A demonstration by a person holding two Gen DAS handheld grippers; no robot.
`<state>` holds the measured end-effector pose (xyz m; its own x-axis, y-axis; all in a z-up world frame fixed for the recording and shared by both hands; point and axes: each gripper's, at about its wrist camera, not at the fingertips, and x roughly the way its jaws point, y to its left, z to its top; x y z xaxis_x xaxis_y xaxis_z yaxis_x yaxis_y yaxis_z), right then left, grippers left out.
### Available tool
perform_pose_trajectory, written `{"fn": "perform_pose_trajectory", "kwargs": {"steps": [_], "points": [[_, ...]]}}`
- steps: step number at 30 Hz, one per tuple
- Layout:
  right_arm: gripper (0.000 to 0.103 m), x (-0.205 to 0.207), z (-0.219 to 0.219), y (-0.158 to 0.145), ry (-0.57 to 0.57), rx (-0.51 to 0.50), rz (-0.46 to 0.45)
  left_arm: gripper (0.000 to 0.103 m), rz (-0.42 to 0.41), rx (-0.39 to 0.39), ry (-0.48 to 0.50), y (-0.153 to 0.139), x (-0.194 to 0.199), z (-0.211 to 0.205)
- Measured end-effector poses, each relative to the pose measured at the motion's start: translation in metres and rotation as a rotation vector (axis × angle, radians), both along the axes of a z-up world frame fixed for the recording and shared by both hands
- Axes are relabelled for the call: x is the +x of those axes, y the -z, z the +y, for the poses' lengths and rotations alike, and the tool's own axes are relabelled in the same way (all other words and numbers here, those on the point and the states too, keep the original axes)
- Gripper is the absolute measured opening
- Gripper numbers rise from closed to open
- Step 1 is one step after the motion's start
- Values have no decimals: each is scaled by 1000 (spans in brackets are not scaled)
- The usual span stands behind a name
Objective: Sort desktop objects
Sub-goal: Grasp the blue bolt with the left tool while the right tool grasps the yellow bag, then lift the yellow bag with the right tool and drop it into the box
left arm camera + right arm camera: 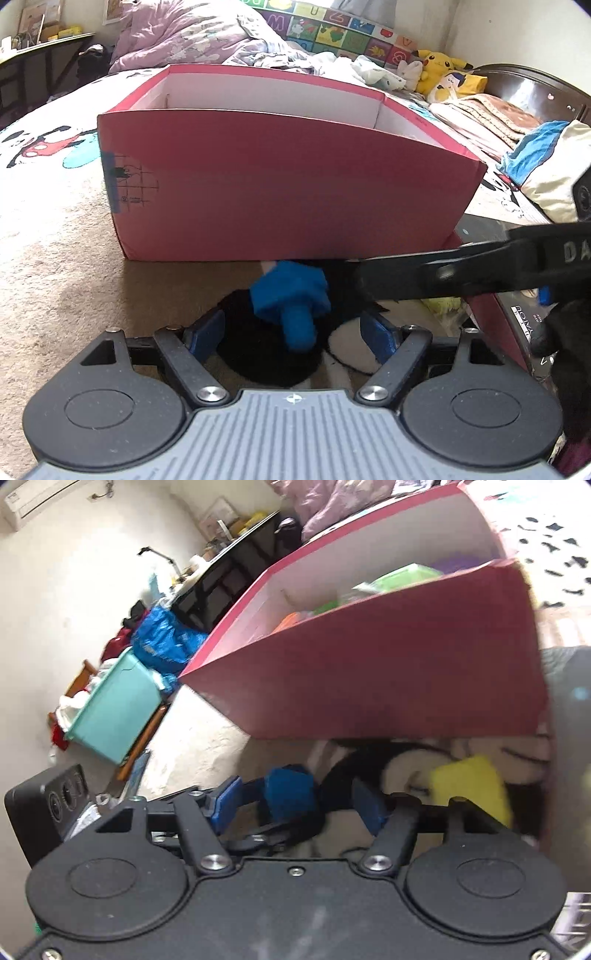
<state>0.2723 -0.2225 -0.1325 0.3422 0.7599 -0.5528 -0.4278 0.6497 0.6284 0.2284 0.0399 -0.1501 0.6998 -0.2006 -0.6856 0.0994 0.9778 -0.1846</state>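
A blue plastic bolt-shaped toy with a wide hexagonal head and a short stubby shank (291,299) lies on the patterned bed cover (55,221), just in front of the near wall of a large red cardboard box with a white inside (280,184). In the left wrist view the toy sits between the blue-padded fingers of the left gripper (295,334), which are spread wide on either side of it and do not touch it. The shank points back toward the camera.

In the right wrist view the same blue toy (290,792) shows between the spread fingers of the right gripper (297,808), nearer the left one; the view is blurred, and contact cannot be told. A black arm of the other gripper (461,266) crosses the right side of the left wrist view, close to the toy's head.

A soft yellow block (469,786) lies to the right of the toy on the cover. Inside the red box (369,672), green, orange and purple things show dimly above the near wall. Yellow plush toys (443,72) sit well behind the box near the headboard.
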Motion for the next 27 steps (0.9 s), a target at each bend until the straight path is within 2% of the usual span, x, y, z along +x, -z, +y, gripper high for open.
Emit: {"fn": "perform_pose_trajectory", "kwargs": {"steps": [1,4,10,16,19,21,24,25,26,27], "points": [[65,-1,-7,-3,21,-2,-7,80,-3,-1,-5,-1,0,2],[66,-12,-23,-19,83,-102,-106,80,-30,-6,-25,-3,-2,6],[65,-31,-8,-17,23,-340,-251,80,-98,-8,-22,-8,-5,5],[64,-50,8,-13,-46,-580,-393,80,-82,11,-16,-4,-2,3],[63,-33,3,-11,-8,-602,-362,70,-72,9,-25,-4,1,5],[63,-30,2,-9,4,-603,-344,67,-65,8,-23,-2,2,6],[63,-29,5,-5,5,-594,-332,50,-58,5,-14,-1,3,5],[61,-30,9,-3,7,-597,-335,45,-58,4,-12,0,3,4],[56,-31,10,-2,4,-589,-330,45,-58,5,-8,0,3,4],[42,-31,10,-2,-2,-579,-323,45,-58,10,-1,0,3,2]]}}
